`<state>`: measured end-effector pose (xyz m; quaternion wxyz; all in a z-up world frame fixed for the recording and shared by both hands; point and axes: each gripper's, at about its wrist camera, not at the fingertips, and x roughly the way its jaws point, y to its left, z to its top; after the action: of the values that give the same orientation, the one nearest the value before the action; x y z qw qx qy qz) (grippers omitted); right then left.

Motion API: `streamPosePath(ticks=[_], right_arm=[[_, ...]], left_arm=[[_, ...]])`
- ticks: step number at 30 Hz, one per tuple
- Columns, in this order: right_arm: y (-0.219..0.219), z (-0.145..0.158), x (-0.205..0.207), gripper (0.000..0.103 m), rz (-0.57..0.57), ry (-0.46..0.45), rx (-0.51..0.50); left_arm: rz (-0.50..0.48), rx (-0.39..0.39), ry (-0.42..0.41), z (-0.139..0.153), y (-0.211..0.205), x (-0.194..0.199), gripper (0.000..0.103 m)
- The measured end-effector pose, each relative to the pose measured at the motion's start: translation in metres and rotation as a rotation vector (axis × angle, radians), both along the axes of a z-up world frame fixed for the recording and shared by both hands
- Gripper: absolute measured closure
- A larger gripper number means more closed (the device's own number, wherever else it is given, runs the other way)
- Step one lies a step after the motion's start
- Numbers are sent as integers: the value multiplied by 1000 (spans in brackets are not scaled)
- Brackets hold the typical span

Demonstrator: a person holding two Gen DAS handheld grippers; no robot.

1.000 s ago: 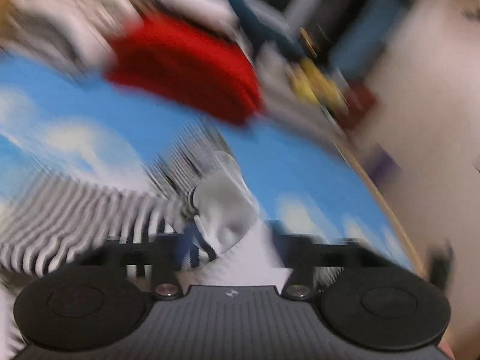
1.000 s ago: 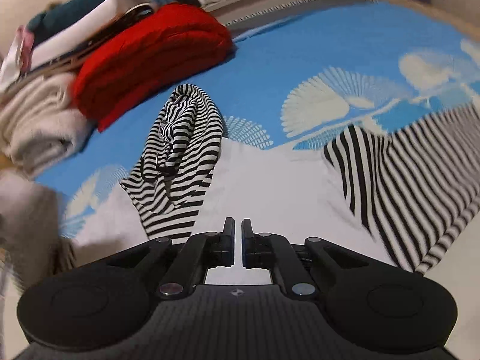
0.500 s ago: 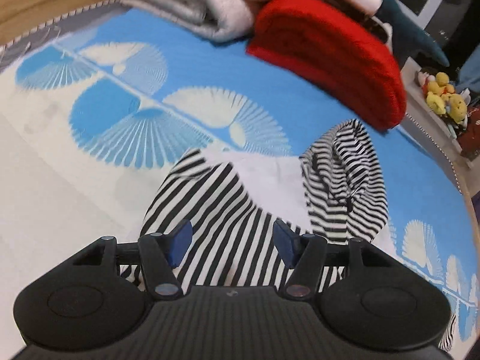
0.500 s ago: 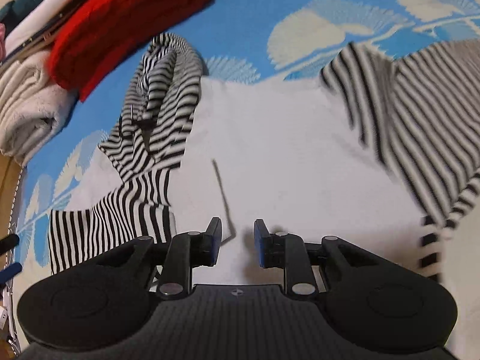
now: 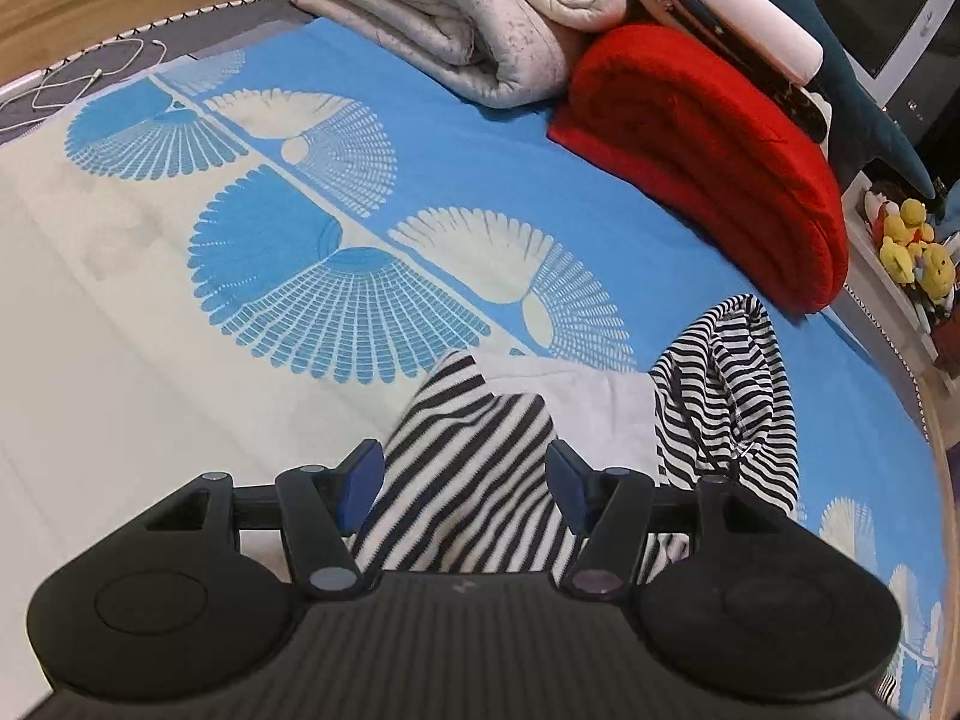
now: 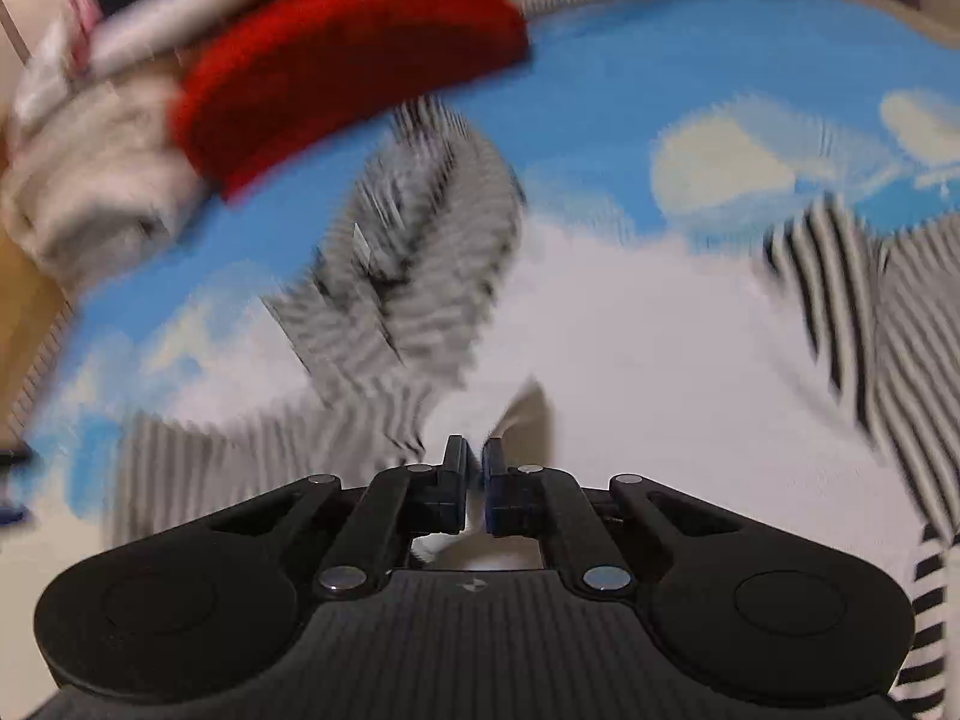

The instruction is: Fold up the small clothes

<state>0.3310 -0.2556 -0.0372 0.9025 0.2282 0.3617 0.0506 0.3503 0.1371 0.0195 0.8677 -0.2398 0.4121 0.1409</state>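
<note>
A small top with a white body and black-and-white striped sleeves and hood [image 5: 480,468] lies on the blue and cream bedspread [image 5: 300,276]. My left gripper [image 5: 462,474] is open, its blue-padded fingers either side of a striped sleeve without gripping it. In the blurred right wrist view my right gripper [image 6: 474,468] is shut on a raised fold of the white body [image 6: 630,348]. The striped hood [image 6: 414,258] lies beyond it and a striped sleeve [image 6: 870,312] at the right.
A folded red blanket [image 5: 720,156] and a folded grey-white blanket [image 5: 480,18] lie at the bed's far side. A dark blue plush [image 5: 864,96] and yellow toys [image 5: 912,246] are at the right. A white cable [image 5: 78,78] lies at the far left.
My right gripper has closed on the white fabric and is moving fast, blurring its view. My left gripper stays open over the striped sleeve and has barely moved in the last half second.
</note>
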Motion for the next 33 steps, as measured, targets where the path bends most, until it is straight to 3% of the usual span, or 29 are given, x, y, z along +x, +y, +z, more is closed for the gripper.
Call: streamPosePath(ticks=[3,5,9,10,12,15,18,21,26,29,33], right_arm=[[-8,19,-21,99,-32,-38,-52],[-13,4,-21,99,-48,49,-118],[-33,-47,-4,99,-147,314,-165],[-36,-48,-5,95,-176,319,-173],[-37,-35,-10,95,-191,244,-154],[-21,-20,-10,93,-80,105,-129],[-9,-42,-5,84,23,176,-69],[1,-73,-2,76,76,316,-133],[2,-58,-6,71,71,241,-137],[2,-72,-4,67,76,302,-151],[3,-56,-7,66,62,258,-163]], left_arm=[[-25,-7,11,-1,0,1,38],[-45,-24,30,-5,-3,3,38],[-76,-54,72,-16,-15,7,38],[-84,-55,75,-18,-18,7,38],[-97,-50,77,-19,-26,8,38],[-111,-42,78,-21,-35,8,38],[-126,-39,86,-23,-46,8,38],[-147,-40,87,-23,-57,7,38],[-188,-62,71,-19,-73,7,38],[-203,-61,68,-18,-78,7,38],[-209,-62,81,-21,-81,9,38]])
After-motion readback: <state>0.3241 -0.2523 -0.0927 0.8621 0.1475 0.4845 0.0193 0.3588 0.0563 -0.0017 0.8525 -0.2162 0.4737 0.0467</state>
